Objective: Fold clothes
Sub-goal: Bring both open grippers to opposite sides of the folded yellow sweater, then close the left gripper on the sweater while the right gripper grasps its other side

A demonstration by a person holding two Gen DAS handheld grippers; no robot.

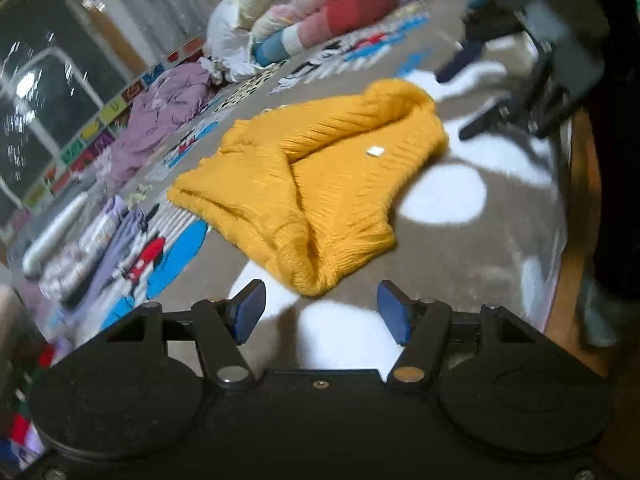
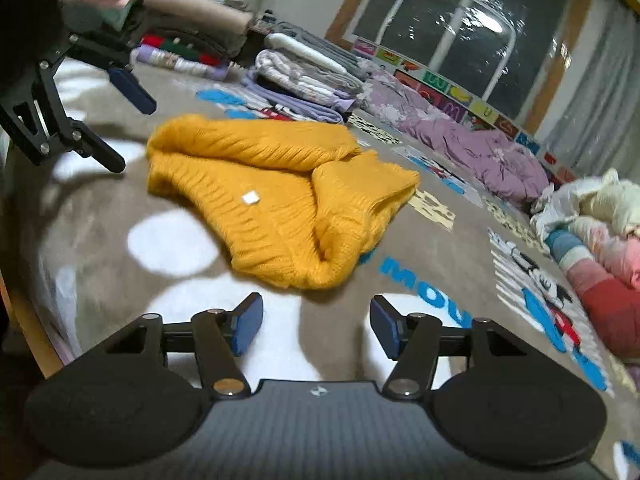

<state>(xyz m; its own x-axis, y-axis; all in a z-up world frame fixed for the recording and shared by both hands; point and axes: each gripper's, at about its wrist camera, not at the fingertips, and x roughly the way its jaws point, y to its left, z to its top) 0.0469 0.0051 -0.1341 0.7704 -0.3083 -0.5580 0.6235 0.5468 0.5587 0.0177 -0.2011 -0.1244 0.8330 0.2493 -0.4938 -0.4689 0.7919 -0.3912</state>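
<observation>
lying folded on the grey-brown blanket [image 1: 460, 248] with white spots is a mustard yellow knit sweater [image 1: 316, 184], roughly in the middle of the spread and clear of its edges. its sides are turned inward so they meet in a v, and a small white tag [image 1: 375, 151] shows on the upper layer. the ribbed hem end bunches into a thick rounded corner that points toward both cameras.

the left gripper [image 1: 320, 312] hovers just short of that corner, its blue-padded fingers [image 1: 250, 308] spread wide with nothing between them, not touching the knit. the right gripper [image 2: 316, 320] hangs in much the same way in its own view, pads apart and empty, near the hem end but off the fabric. each gripper also appears in the other's view, raised above the blanket beside the sweater, jaws parted; both are blurred.

along the blanket's far edge lies a crumpled lilac quilt [image 2: 472, 148], and beside it a stack of folded pale clothes [image 2: 304, 76]. toward one corner sits a heap of pink, cream and red bedding [image 1: 320, 4]. printed cartoon sheets [image 2: 552, 292] with blue letters cover the area between these piles and the sweater. a dark window [image 2: 472, 20] with a white rail fills the wall behind.
</observation>
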